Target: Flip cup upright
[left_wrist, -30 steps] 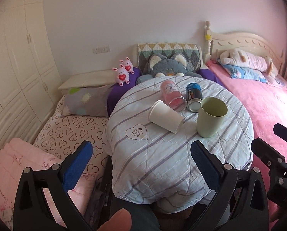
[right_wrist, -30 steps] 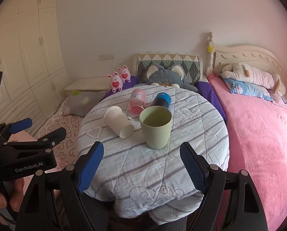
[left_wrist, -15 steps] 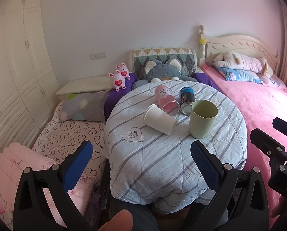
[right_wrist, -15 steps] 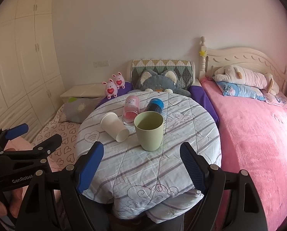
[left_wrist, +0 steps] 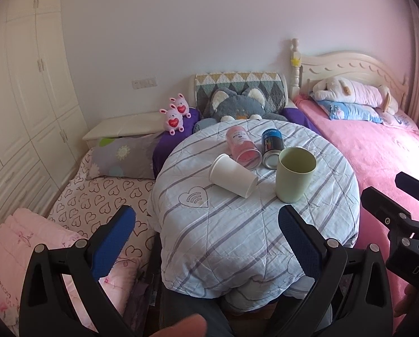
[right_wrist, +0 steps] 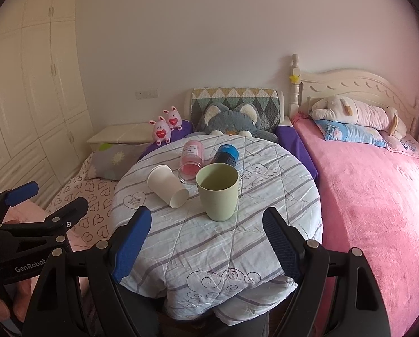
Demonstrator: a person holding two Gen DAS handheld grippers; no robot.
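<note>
A green cup [left_wrist: 293, 178] [right_wrist: 217, 191] stands upright on the round table [left_wrist: 237, 238] [right_wrist: 209, 252]. A white paper cup [left_wrist: 233, 179] [right_wrist: 168, 186], a pink clear cup [left_wrist: 241, 147] [right_wrist: 191, 161] and a blue-black can [left_wrist: 271, 148] [right_wrist: 226, 154] lie on their sides beside it. My left gripper [left_wrist: 206, 241] is open and empty, before the table's near edge. My right gripper [right_wrist: 206, 241] is open and empty, also back from the cups.
A pink bed [right_wrist: 378, 196] runs along the right. A heart-print mattress [left_wrist: 97, 199] with pillows lies left of the table. Plush toys [left_wrist: 237, 106] sit behind the table. White wardrobes [left_wrist: 21, 98] line the left wall.
Both grippers have pulled back and risen a little from the table, so the cups look smaller and farther. Nothing on the table has moved.
</note>
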